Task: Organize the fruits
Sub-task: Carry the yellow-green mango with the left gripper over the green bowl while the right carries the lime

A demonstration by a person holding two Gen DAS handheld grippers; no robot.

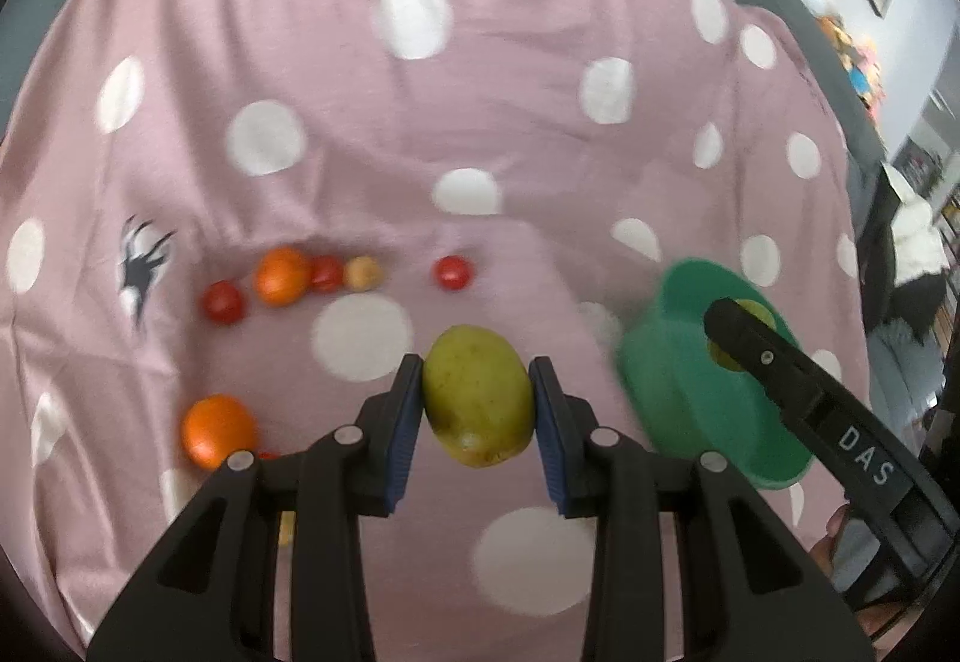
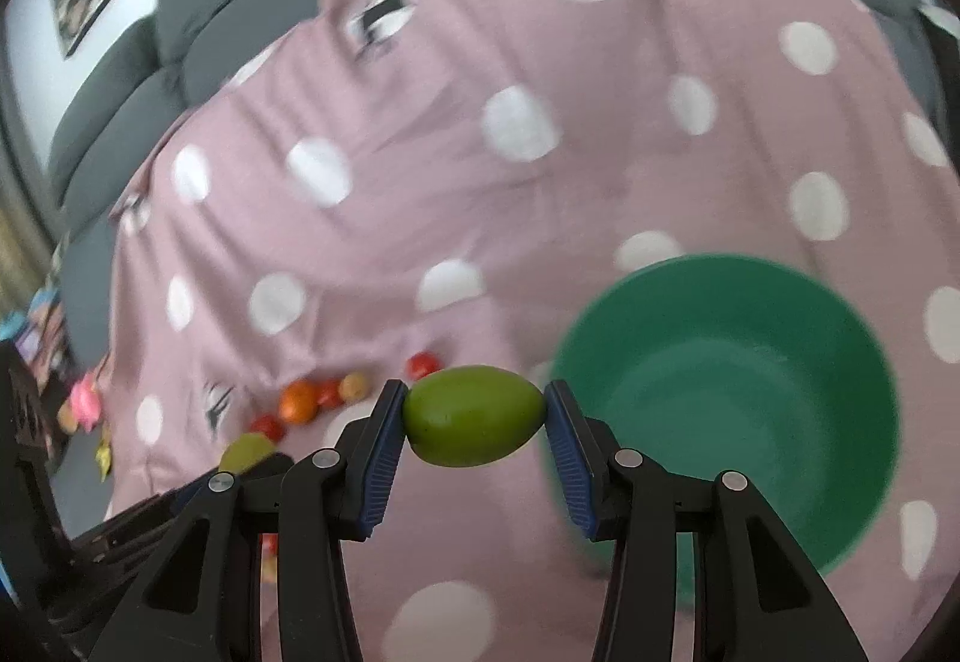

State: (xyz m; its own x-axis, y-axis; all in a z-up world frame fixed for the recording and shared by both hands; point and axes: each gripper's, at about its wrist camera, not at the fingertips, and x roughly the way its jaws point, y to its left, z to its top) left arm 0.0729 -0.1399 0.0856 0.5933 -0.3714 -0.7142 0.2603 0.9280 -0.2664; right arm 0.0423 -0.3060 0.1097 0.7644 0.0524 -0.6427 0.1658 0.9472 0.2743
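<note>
Left tool (image 1: 477,407) has a mango (image 1: 478,403) between its pads; the bowl (image 1: 672,392) sits to its right on the blanket (image 1: 360,92), with a row of small fruits (image 1: 318,275) ahead-left and an orange (image 1: 217,429) close left.

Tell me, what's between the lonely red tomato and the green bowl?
Only bare pink spotted cloth lies between the lone tomato and the green bowl, as the left wrist view shows. The other fruits sit on the tomato's far side.
</note>
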